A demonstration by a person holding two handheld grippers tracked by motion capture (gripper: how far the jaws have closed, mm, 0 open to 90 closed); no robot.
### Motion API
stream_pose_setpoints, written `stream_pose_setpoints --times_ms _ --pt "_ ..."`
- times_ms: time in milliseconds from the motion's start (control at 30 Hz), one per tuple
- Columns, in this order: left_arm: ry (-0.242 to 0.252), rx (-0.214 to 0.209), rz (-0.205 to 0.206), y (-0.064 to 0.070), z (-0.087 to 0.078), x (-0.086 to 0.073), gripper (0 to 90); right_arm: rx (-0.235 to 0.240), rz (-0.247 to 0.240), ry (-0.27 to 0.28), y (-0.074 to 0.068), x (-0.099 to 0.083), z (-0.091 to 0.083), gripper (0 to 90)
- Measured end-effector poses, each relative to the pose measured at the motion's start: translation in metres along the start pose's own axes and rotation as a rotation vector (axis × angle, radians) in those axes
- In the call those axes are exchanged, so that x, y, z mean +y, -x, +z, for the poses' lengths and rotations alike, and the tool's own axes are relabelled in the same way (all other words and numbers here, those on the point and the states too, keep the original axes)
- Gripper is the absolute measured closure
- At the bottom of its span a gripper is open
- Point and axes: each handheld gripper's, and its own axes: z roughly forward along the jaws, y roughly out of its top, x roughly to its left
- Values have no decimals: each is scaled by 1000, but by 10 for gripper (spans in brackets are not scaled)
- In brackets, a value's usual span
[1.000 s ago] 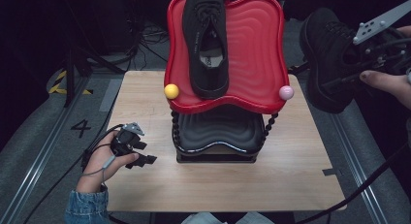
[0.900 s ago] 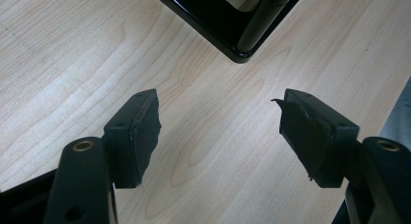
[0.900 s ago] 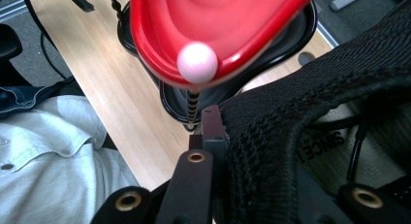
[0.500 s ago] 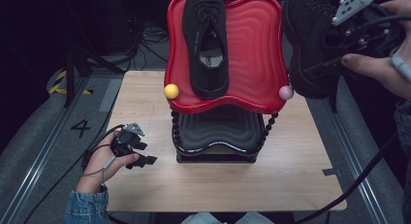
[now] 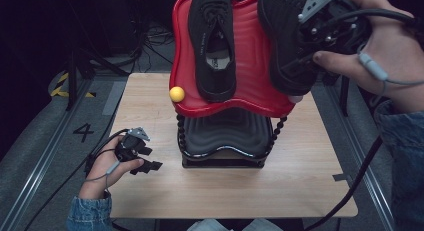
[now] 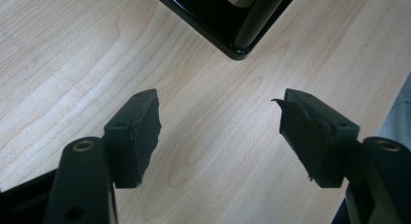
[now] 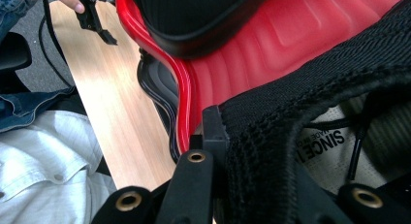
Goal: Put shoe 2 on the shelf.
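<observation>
The right gripper (image 5: 320, 41) has its jaws clamped on the collar of a black knit shoe (image 5: 287, 36) (insole text visible in the right gripper view), which hangs over the right half of the red tray (image 5: 250, 66), beside the other black shoe (image 5: 214, 46) lying there. The left gripper (image 5: 142, 158) rests on the wooden table (image 5: 300, 156) near the rack's base, jaws spread wide, holding nothing.

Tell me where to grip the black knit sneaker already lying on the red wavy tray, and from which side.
Judging by its pose, grip the black knit sneaker at the collar beside its opening, coming from above. It lies sole-down on the red wavy tray, opening facing up, so one jaw can drop inside and one outside. The right hand-held gripper holds the second black sneaker at its collar this way.
</observation>
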Motion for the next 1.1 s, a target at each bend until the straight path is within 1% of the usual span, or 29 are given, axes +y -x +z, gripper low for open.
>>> stream_pose_setpoints --times_ms 133,233,267,300,333,433,500,533,600,833,933,1100 --pt "-2 -6 -2 0 1 0 316 3 -19 -9 -3 13 10 874" --pt "-4 -7 -2 0 1 0 316 1 -25 -12 -4 17 15 874" --pt "-8 -4 -1 0 2 0 316 -1 -31 -17 -5 22 21 874" --pt "-8 -4 -1 0 2 0 315 -1 -31 -17 -5 22 21 874" --pt "-10 -11 -8 0 2 -1 315 -4 -38 -20 -5 24 24 874" --pt "-9 -10 -7 0 2 -1 316 -3 -51 -32 -6 28 32 869" --pt "-7 -7 -1 0 2 -1 316 23 -47 -19 -6 29 38 868" --pt "-7 -13 -2 0 2 -1 315 19 -51 -25 -7 31 42 868" --pt "-6 -16 0 0 2 -1 315 20 -58 -25 -7 31 45 867" --pt "-5 -16 0 0 3 -1 315 24 -59 -37 -9 33 56 862" --pt "-9 -17 4 1 3 -1 314 41 -56 -34 -8 32 63 856" --pt "-6 -13 3 0 3 -1 314 43 -56 -40 -9 34 68 850"
